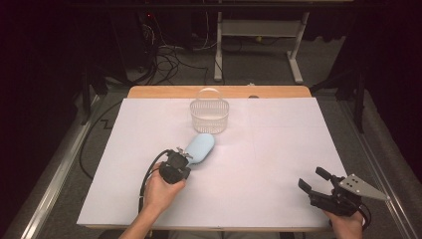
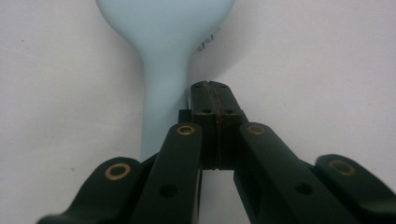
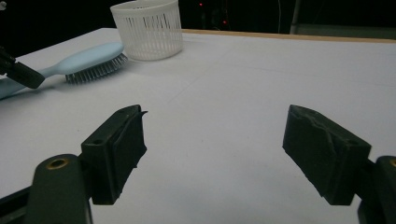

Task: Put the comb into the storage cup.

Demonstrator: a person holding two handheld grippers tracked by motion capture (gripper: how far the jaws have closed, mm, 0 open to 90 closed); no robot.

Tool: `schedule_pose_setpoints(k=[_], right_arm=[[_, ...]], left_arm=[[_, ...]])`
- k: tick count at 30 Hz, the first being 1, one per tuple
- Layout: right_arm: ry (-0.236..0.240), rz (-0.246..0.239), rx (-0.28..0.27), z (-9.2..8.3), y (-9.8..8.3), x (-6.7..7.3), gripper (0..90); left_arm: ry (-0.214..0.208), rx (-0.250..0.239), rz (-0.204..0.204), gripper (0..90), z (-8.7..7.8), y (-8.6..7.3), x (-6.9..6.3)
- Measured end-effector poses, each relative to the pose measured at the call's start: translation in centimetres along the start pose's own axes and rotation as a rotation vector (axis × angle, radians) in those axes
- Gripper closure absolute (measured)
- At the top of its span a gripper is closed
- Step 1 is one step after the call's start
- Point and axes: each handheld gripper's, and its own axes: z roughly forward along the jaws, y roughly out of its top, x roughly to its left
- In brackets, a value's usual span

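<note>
A light blue hairbrush lies bristles down on the white table cover, its head toward a white slatted basket with a handle. My left gripper sits at the brush's handle end. In the left gripper view its jaws are pressed together with nothing between them, and the handle runs just beside them on the left. My right gripper rests near the table's front right corner, open and empty. The right gripper view shows the brush and the basket far off at the left.
The white cover spans a wooden table whose bare edge shows at the back. Behind the table stand a white desk frame and loose cables on the floor.
</note>
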Motion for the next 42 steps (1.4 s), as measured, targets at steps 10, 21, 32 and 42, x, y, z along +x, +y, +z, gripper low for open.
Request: schedule_pose_setpoints(k=[10, 21, 32, 42], right_arm=[[0.000, 0.001, -0.001, 0.0, 0.0, 0.0, 21.5], [0.001, 0.005, 0.000, 0.0, 0.0, 0.0, 21.5], [0.001, 0.006, -0.003, 0.0, 0.0, 0.0, 21.5], [-0.002, 0.003, 0.001, 0.0, 0.0, 0.0, 21.5]], left_arm=[[0.037, 0.008, -0.007, 89.7, 0.1, 0.3, 0.4], [0.014, 0.012, -0.003, 89.0, 0.2, 0.4, 0.6], [-0.032, -0.028, 0.008, 85.2, -1.3, 0.4, 0.4], [-0.050, -0.079, -0.017, 69.8, -2.8, 0.7, 1.2]])
